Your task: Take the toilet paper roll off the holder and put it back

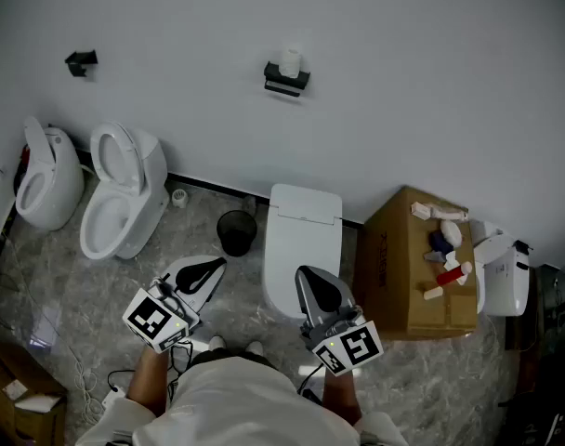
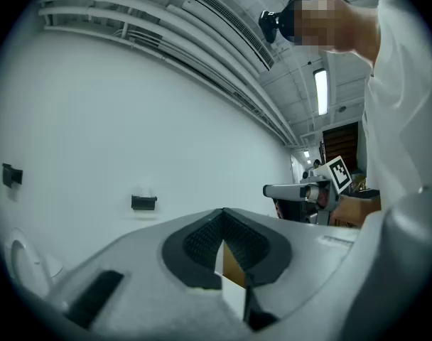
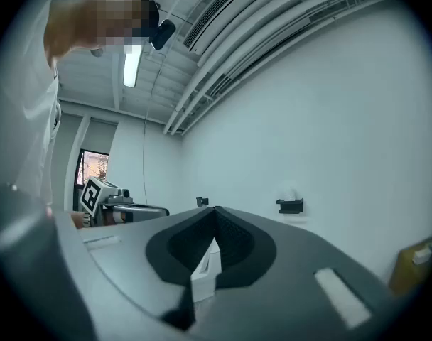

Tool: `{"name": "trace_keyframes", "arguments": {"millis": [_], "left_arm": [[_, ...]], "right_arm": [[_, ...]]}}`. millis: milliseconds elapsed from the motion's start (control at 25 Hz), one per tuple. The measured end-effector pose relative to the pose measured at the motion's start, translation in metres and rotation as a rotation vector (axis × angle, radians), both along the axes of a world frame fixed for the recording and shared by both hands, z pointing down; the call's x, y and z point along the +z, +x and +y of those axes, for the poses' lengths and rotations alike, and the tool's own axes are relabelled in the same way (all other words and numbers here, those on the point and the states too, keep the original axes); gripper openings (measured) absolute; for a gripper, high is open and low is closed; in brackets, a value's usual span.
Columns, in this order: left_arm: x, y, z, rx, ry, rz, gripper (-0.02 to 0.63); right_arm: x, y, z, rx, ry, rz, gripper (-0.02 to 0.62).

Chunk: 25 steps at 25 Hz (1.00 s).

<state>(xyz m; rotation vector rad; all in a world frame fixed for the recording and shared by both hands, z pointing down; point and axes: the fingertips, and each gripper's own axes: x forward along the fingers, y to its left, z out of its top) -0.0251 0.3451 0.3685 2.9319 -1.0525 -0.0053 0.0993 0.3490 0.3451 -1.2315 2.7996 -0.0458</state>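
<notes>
White wall (image 1: 431,63): toilet paper roll (image 1: 290,61) on holder (image 1: 286,82); left gripper (image 1: 216,266), right gripper (image 1: 308,275) jaws closed, empty.

mock bathroom inside an industrial hall: row of toilets (image 1: 124,189) on marble floor (image 1: 69,286), paper holder (image 1: 286,80) on bare white wall (image 1: 431,82), exposed ceiling pipes (image 2: 131,30).

Two white toilets (image 1: 48,182) stand at the left on the grey stone floor (image 1: 41,277). A third toilet (image 1: 303,240), with its lid shut, is in the middle. A small black bin (image 1: 236,231) sits just left of it. A brown box (image 1: 403,268) on the right holds little red and white things (image 1: 447,249).
</notes>
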Motion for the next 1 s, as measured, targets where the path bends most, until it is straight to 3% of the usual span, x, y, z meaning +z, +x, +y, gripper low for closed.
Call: {"name": "trace_keyframes", "arguments": {"millis": [560, 1000], "left_arm": [[0.0, 0.001, -0.002, -0.029, 0.004, 0.0, 0.003], [0.004, 0.007, -0.007, -0.039, -0.004, 0.001, 0.004]], "right_arm": [[0.003, -0.003, -0.005, -0.033, -0.002, 0.017, 0.011], [0.006, 0.008, -0.011, -0.002, 0.005, 0.026, 0.002]]}}
